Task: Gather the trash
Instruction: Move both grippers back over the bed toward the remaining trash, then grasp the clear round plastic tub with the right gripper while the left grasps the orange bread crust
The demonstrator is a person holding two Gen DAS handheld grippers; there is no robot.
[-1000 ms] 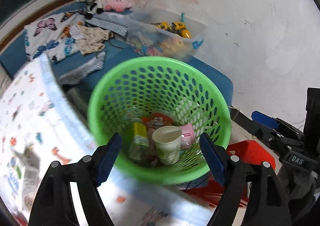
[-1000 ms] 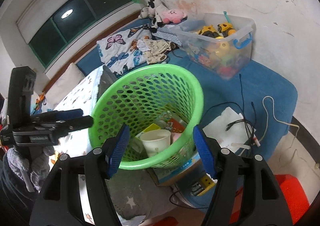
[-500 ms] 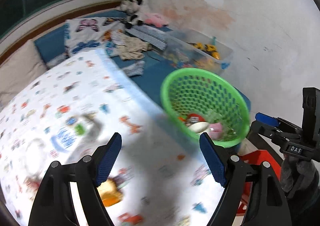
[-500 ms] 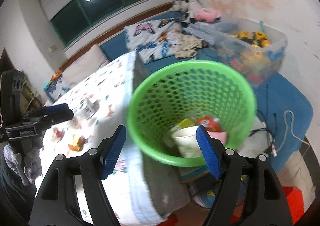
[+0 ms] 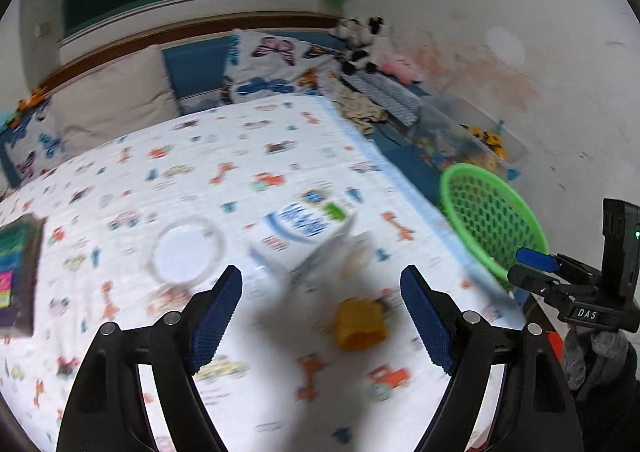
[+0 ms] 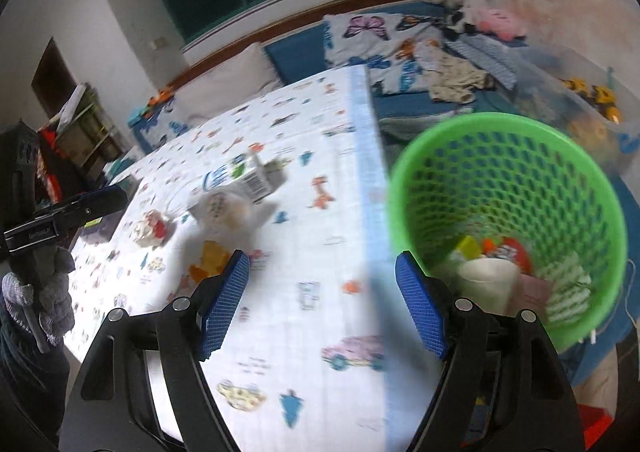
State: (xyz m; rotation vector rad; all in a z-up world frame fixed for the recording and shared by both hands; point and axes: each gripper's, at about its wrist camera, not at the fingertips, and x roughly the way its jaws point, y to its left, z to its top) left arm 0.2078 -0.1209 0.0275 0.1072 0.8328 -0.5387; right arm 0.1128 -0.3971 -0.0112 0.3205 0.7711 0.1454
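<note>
From the left wrist view, the left gripper (image 5: 321,316) has its jaws wide apart and holds nothing. It hangs over the bed sheet (image 5: 200,156). A white carton (image 5: 304,240) lies at about twelve o'clock from the jaws. A yellow cup (image 5: 360,322) lies right between them, and a clear lid (image 5: 187,252) sits at ten o'clock. The green basket (image 5: 490,220) is off at two o'clock. The picture is blurry, so a fast grab could miss the cup or knock it along the sheet.

From the right wrist view, the right gripper (image 6: 322,302) is open and empty too. The basket (image 6: 508,212) sits at two o'clock with trash inside. A crumpled wrapper (image 6: 152,230) lies at ten o'clock.

A second ago both grippers looked down into the basket. Now they have swung over to the bed.
</note>
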